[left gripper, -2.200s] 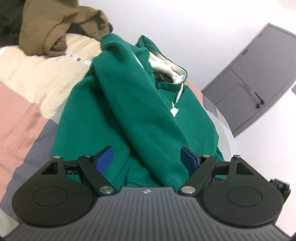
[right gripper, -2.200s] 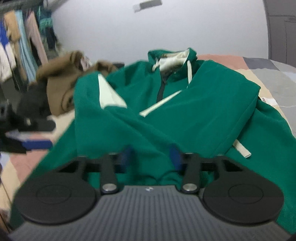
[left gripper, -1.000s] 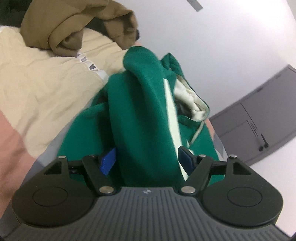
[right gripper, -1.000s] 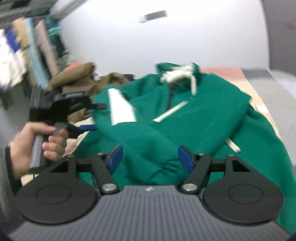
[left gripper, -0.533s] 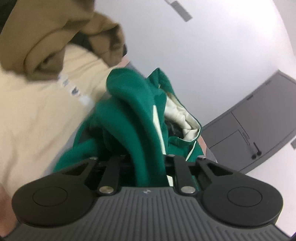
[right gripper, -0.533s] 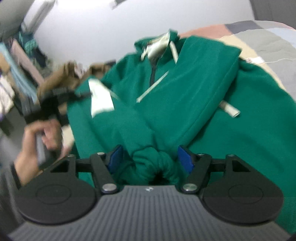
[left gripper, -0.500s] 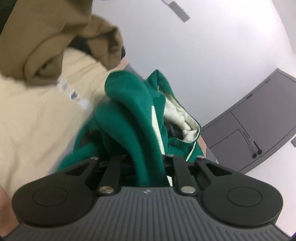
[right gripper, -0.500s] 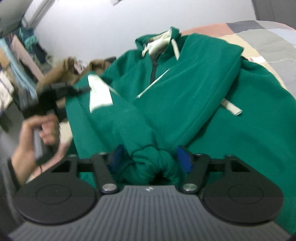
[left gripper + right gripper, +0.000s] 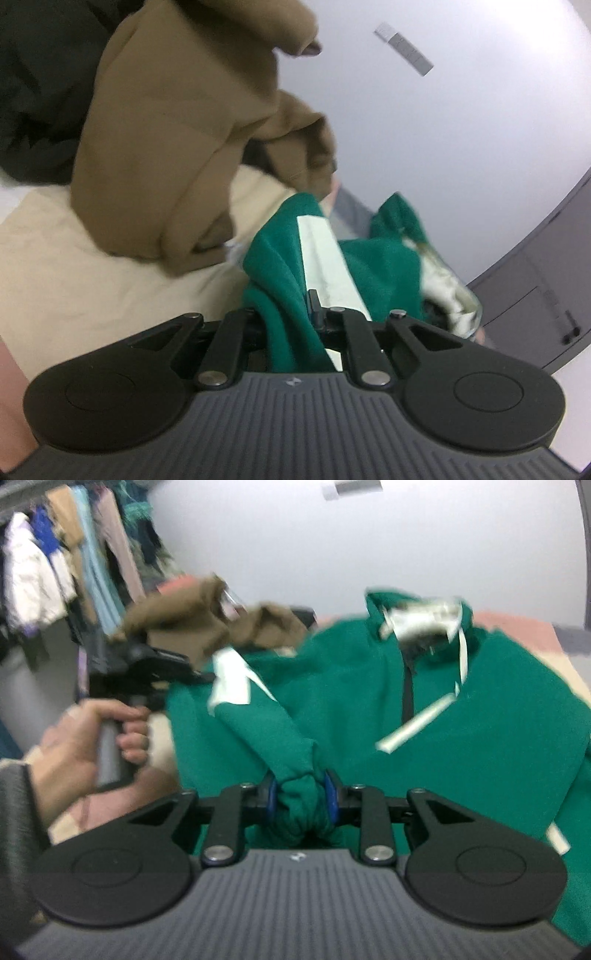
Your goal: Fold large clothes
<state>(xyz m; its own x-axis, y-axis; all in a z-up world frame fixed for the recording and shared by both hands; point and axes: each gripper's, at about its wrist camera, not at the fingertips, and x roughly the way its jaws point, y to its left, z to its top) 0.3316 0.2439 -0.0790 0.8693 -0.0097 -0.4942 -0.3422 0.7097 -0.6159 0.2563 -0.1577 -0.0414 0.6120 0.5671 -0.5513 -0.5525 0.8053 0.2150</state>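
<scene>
While my left tool (image 9: pixel 295 325) pinches the green hoodie (image 9: pixel 461 738), right tool (image 9: pixel 300 794) has just clamped its sleeve cuff (image 9: pixel 299 797).

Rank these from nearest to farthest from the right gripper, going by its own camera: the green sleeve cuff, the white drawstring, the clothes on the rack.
1. Green sleeve cuff: clamped in the right gripper.
2. White drawstring: upper right, at the green hoodie's collar.
3. Clothes on the rack: far upper left, behind the bed.
</scene>
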